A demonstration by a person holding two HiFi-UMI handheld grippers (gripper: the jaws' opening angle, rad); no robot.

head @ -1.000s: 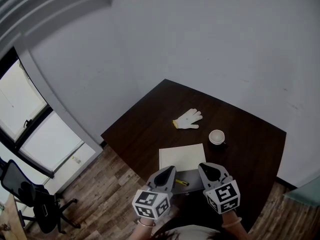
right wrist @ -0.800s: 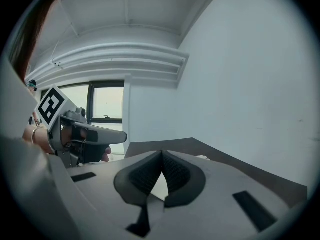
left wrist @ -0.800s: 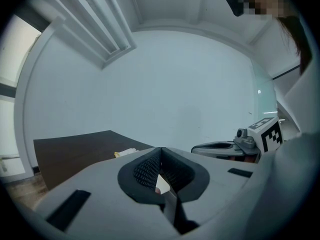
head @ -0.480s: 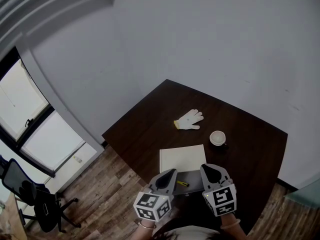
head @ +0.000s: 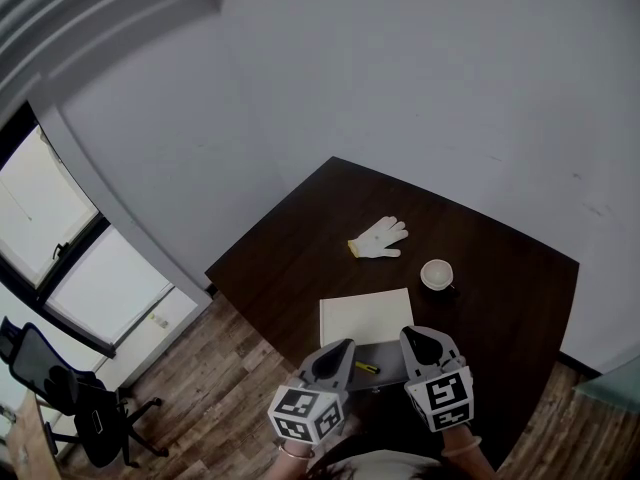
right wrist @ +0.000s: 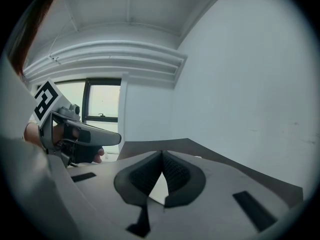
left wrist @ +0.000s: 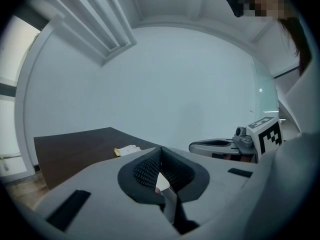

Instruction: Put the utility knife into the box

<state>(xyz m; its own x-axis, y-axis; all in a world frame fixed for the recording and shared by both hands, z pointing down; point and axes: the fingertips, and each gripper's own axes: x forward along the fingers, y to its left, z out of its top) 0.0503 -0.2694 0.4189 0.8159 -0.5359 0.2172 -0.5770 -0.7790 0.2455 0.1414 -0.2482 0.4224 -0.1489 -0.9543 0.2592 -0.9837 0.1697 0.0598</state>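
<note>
Utility knife (head: 366,367) lies on the desk (head: 300,258) beside the white box (head: 366,315), between the left gripper (head: 343,348) and right gripper (head: 410,336) — both jaws shut, holding nothing. Shut jaws could knock it off the edge.

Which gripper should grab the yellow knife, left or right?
Left, probably. The utility knife lies just beside the left gripper; the right gripper is farther from it. Both are shut and empty, so left must open first.
</note>
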